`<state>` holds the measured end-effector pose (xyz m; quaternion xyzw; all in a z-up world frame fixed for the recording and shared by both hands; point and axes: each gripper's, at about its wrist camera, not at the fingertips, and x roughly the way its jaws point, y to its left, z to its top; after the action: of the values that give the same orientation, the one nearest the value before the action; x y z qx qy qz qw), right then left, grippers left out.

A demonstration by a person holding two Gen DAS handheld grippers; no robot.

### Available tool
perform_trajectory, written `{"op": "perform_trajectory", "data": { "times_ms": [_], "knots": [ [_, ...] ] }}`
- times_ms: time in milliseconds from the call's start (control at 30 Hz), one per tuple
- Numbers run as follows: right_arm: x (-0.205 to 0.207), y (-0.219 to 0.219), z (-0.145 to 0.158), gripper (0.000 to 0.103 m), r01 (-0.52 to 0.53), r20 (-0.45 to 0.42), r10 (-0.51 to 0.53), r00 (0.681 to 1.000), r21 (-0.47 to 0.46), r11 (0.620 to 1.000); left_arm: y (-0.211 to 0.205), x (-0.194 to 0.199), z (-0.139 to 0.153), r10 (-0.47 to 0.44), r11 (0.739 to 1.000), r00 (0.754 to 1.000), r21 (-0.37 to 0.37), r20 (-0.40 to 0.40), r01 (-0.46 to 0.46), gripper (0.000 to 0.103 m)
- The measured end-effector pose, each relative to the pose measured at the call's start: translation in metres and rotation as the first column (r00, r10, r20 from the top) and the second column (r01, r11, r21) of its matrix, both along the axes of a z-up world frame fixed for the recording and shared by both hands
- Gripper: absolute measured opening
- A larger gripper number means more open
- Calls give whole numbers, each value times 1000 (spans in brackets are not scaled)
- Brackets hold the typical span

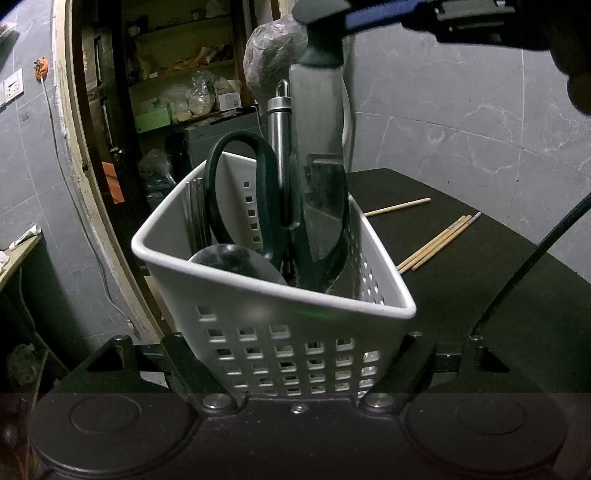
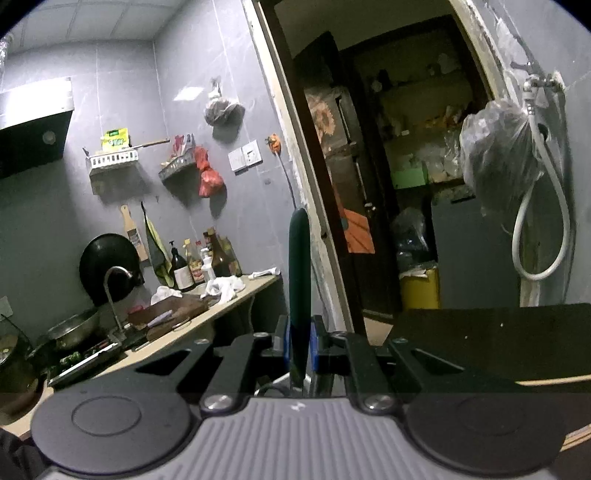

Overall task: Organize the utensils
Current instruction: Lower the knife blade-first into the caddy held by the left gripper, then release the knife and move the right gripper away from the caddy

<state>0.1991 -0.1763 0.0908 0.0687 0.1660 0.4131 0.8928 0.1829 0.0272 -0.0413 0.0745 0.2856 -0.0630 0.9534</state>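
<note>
In the left wrist view a white perforated basket [image 1: 258, 295] sits between the fingers of my left gripper [image 1: 295, 356], which is shut on its lower walls. Inside it stand dark-handled scissors [image 1: 240, 192], a steel cylindrical tool [image 1: 279, 122], a black ladle [image 1: 236, 260] and thin steel sticks [image 1: 195, 210]. A knife [image 1: 319, 155] hangs blade-down into the basket beside the scissors. My right gripper [image 1: 369, 16] grips its dark handle from above. In the right wrist view that handle [image 2: 299, 273] stands upright between the blue pads [image 2: 314, 347], and the right gripper [image 2: 299, 345] is shut on it.
The basket is over a black table [image 1: 480, 288], where several wooden chopsticks [image 1: 439, 242] and one separate stick [image 1: 399, 206] lie to the right. A plastic bag [image 1: 269, 51] hangs on the grey tiled wall behind. A doorway [image 2: 388, 184] and a cluttered kitchen counter [image 2: 221, 306] lie beyond.
</note>
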Motion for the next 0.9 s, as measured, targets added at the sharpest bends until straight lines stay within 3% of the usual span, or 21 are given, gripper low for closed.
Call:
{"op": "perform_trajectory", "data": {
  "times_ms": [533,733,900],
  "knots": [
    [-18,19,-26,13,-51,-26,49,998,-118,992,0,0,0,0,1000,1000,0,0,0,81],
    [-19,20,-30,19,-62,-49,56,997,-133,989,-1,-1,0,0,1000,1000,1,1,0,81],
    [-22,17,-30,35,-60,-48,54,997,-128,990,1,-2,1,1,1000,1000,2,2,-1,81]
  ]
}}
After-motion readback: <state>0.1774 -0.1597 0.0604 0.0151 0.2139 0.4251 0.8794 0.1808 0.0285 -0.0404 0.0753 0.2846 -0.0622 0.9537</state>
